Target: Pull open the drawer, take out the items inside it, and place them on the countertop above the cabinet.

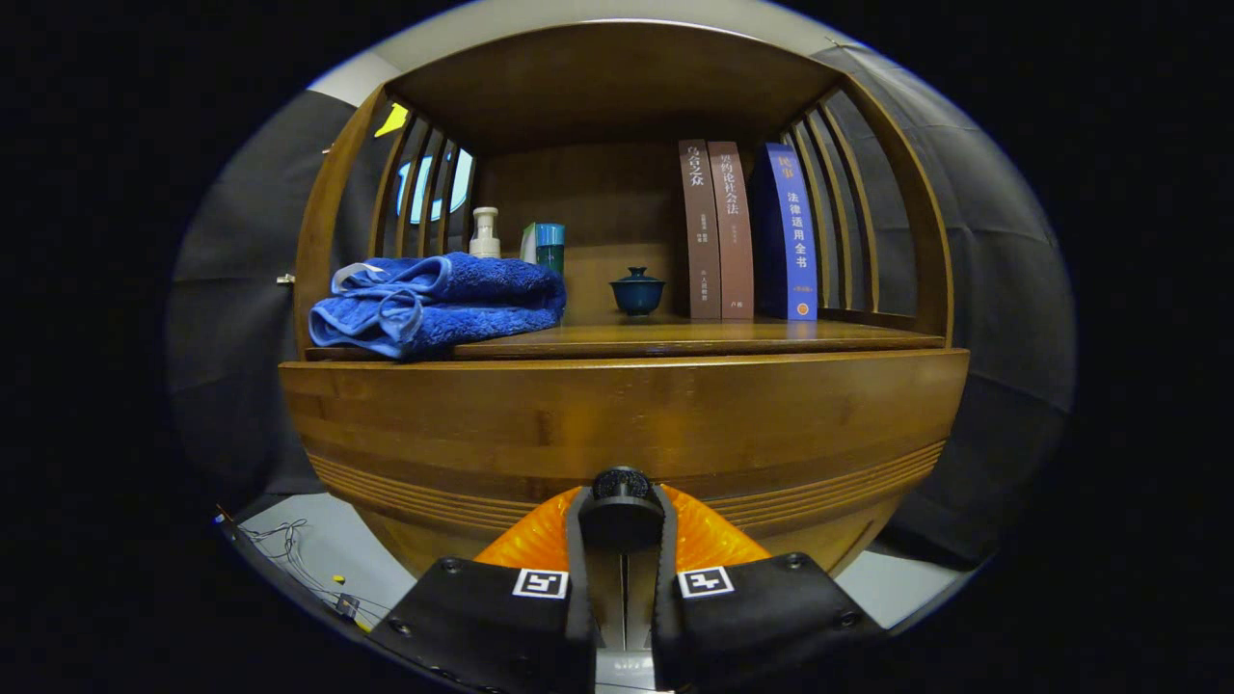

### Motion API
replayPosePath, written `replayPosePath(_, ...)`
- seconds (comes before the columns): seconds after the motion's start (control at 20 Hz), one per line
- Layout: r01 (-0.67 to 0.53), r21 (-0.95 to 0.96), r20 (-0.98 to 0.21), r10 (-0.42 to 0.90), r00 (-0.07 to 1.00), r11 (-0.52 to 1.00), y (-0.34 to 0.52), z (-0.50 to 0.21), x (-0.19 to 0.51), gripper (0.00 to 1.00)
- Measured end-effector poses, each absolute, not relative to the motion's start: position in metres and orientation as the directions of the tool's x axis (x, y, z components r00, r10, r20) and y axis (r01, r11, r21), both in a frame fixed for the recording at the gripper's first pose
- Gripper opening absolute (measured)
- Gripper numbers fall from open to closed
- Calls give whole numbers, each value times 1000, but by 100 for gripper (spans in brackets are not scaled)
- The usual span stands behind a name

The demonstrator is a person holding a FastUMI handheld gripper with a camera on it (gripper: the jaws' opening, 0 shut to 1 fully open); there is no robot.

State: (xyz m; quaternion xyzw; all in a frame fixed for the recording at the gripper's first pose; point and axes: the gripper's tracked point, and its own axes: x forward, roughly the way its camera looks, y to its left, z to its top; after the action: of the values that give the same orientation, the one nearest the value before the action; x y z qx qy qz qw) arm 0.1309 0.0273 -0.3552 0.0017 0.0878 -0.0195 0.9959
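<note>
Gripper (622,525) level and facing the cabinet front, fingers clamped on the dark drawer knob (621,485), drawer (627,424) closed. Above it on the countertop (675,337): folded blue towel (439,301) left, small teacup (637,290) centre, books (747,231) far right.

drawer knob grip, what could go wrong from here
The fingers are closed on the dark round knob of the drawer front, gripping only near its tip, so they may slip off when pulled. The blue towel overhangs the countertop edge and could get knocked off later.
</note>
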Motion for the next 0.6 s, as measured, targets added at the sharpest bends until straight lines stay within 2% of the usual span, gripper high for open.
replayPosePath(0.6,42,37,-189,-35,981,998,28,-351,19,27)
